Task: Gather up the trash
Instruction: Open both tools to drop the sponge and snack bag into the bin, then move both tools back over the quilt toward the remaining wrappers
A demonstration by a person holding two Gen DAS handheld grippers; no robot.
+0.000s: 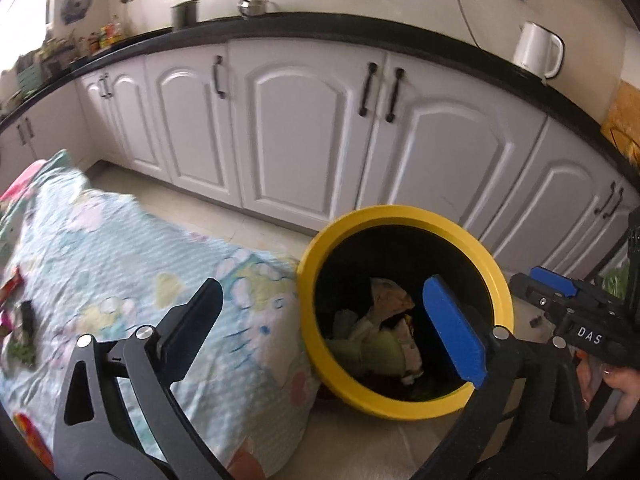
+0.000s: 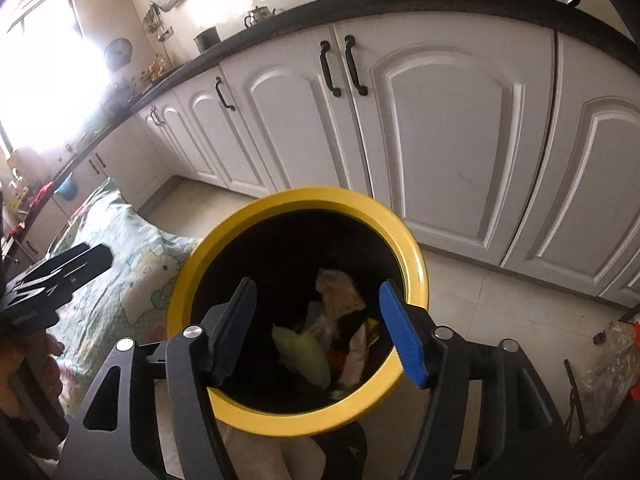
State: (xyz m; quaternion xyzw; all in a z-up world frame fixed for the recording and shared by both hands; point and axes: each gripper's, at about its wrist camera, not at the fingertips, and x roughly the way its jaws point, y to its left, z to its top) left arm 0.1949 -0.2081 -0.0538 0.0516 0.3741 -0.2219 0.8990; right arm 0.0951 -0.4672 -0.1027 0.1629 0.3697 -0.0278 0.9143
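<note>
Release step: left gripper point(image 1: 324, 328) and right gripper point(image 2: 318, 330) hang over the yellow-rimmed bin point(image 2: 416, 264), jaws apart and empty. Wrappers point(image 2: 340, 300) lie inside. Withdraw clear of the rim; scraps point(image 1: 20, 320) remain on the cloth's point(image 1: 120, 240) left edge.

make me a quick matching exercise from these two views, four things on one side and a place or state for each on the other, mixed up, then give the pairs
Things:
1. bin
2. white kettle
3. patterned cloth
4. left gripper

Places or states:
A. on the black countertop, at the right in the left wrist view
B. spread over the floor, left of the bin
C. jaws wide open, nothing between them
D. yellow-rimmed, dark inside, crumpled trash at its bottom

Pairs: 1-D, 2-A, 3-B, 4-C
</note>
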